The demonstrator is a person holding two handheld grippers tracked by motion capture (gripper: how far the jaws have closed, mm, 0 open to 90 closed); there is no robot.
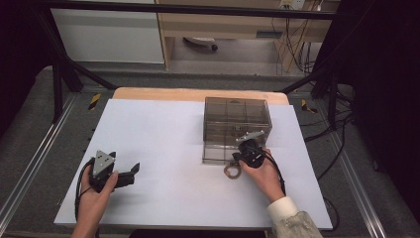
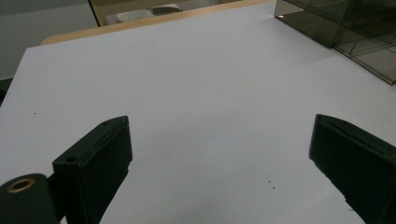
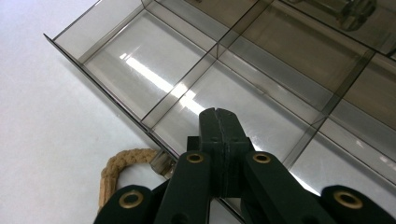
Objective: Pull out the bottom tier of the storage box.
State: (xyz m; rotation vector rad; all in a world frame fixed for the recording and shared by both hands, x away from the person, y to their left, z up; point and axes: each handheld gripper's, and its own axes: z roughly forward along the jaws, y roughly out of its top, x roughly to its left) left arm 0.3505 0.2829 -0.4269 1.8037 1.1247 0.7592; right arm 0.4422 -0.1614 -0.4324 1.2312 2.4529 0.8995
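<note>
1. The drawer (image 3: 261, 93) of the smoky plastic box (image 1: 236, 119) stands pulled out toward the person; its divided compartments look empty in the right gripper view.
2. A rope handle (image 3: 116, 170) hangs at the drawer's front edge, on the near side of the box.
3. The right gripper (image 3: 218, 122) hovers over the drawer's front compartments with its jaws pressed together on nothing; it is just beside the rope loop, not gripping it.
4. The left gripper (image 2: 219, 154) rests on the white sheet (image 1: 163, 148), well to the left of the box, jaws wide apart and empty.
5. Judging by this, the drawer is already open; filling it or pushing it shut is probably what is left.
</note>
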